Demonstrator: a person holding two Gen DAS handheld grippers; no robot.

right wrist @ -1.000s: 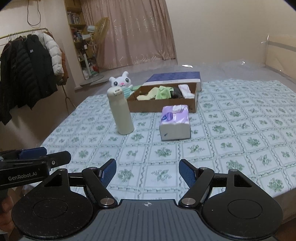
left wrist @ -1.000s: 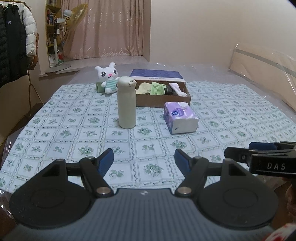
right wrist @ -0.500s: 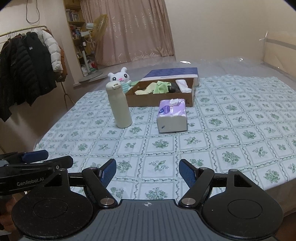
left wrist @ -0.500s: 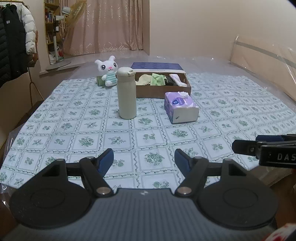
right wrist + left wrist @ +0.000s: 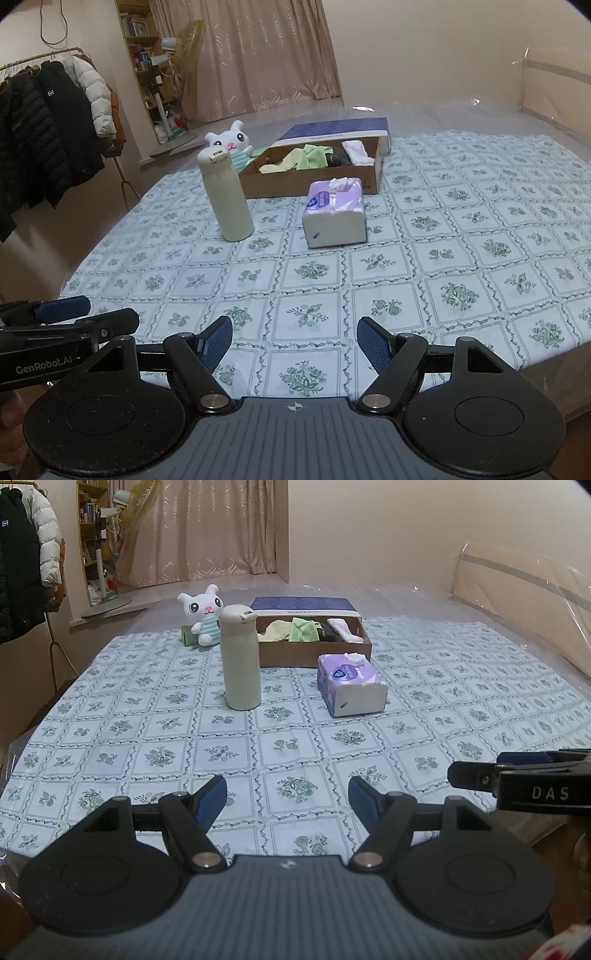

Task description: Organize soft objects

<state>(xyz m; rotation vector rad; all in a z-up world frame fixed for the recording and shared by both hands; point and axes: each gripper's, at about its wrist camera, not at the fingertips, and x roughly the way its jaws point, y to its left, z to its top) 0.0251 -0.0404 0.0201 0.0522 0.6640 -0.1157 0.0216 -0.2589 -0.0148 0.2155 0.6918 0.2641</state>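
Nothing on the table [image 5: 110, 716] has moved; my view only shifts a little. Both tools, left [image 5: 287, 797] and right [image 5: 294, 341], hang open and hold nothing. Some cloths already lie in the box [image 5: 314, 650]. I think the bunny [image 5: 202, 618] and the tissue pack [image 5: 349, 685] are left, both on the table beside the box.

Black left gripper [image 5: 287, 795] and right gripper [image 5: 294, 341], blue-padded jaws, silver pivot screws.
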